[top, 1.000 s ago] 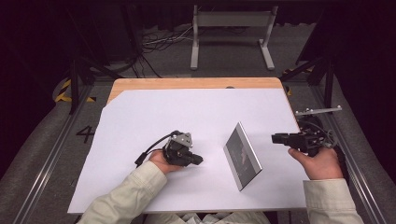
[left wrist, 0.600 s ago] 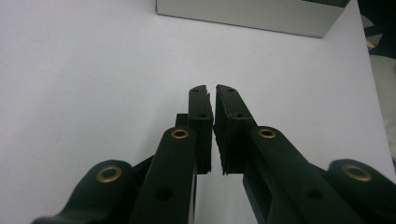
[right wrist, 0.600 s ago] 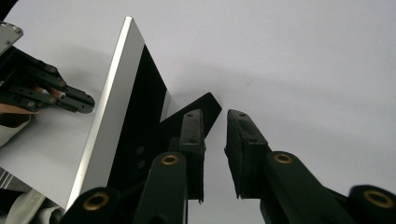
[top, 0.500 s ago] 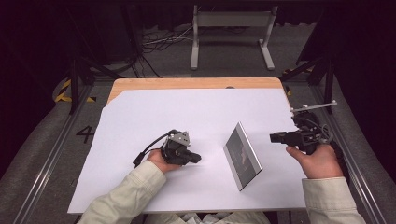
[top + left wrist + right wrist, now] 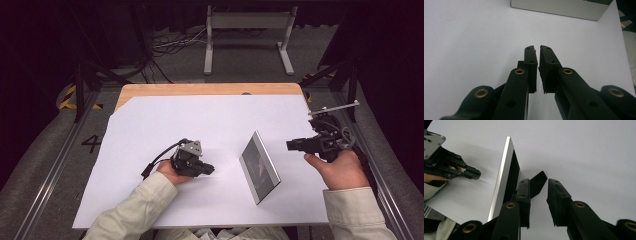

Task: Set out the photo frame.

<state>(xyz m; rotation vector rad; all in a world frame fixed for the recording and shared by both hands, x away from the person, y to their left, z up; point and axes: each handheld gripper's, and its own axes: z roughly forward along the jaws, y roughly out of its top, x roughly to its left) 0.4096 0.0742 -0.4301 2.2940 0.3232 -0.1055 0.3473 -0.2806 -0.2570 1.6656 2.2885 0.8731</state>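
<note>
A silver-edged picture frame (image 5: 259, 167) with a dark face stands tilted on the white sheet (image 5: 200, 120), propped on a black back leg (image 5: 537, 182). My right gripper (image 5: 292, 145) hovers just right of it and points at its back. Its jaws have just been opening, stand apart and have nothing between them (image 5: 539, 180). My left gripper (image 5: 207, 170) rests on the sheet left of the frame and points toward it. Its jaws are almost together around nothing (image 5: 537, 46). The frame's lower edge (image 5: 559, 7) lies ahead of it.
The white sheet covers a wooden table (image 5: 210, 89). Metal rails (image 5: 55, 170) run along both sides, and a grey stand (image 5: 247, 22) and cables sit on the floor beyond. Bare sheet stretches behind and left of the frame.
My right gripper has risen a little and shifted left toward the frame, and its jaws have widened. The left gripper and the frame have not moved.
</note>
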